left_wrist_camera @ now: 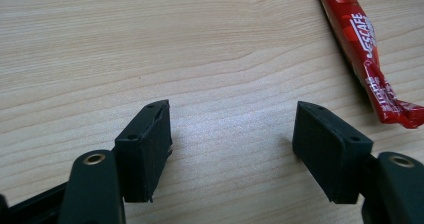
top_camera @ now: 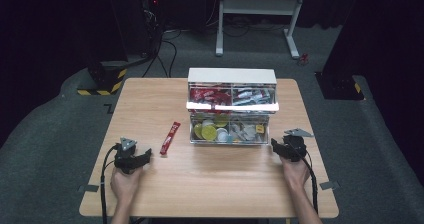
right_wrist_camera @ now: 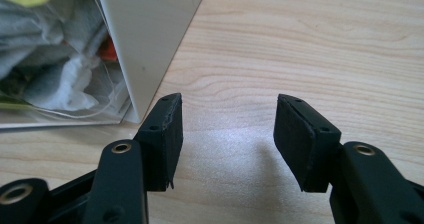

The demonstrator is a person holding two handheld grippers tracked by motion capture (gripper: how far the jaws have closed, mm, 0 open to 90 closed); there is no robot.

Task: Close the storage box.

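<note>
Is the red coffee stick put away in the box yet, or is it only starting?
Only starting, it seems. Done: nothing visible yet; the red coffee stick lies loose on the table, apart from the drawer box. In hand: nothing; the left gripper and right gripper are open with bare wood between them. Left: probably picking the stick up and putting it away.

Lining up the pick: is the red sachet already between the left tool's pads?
No. In the left gripper view the red sachet lies on the table, off to the side of the open left tool.
</note>
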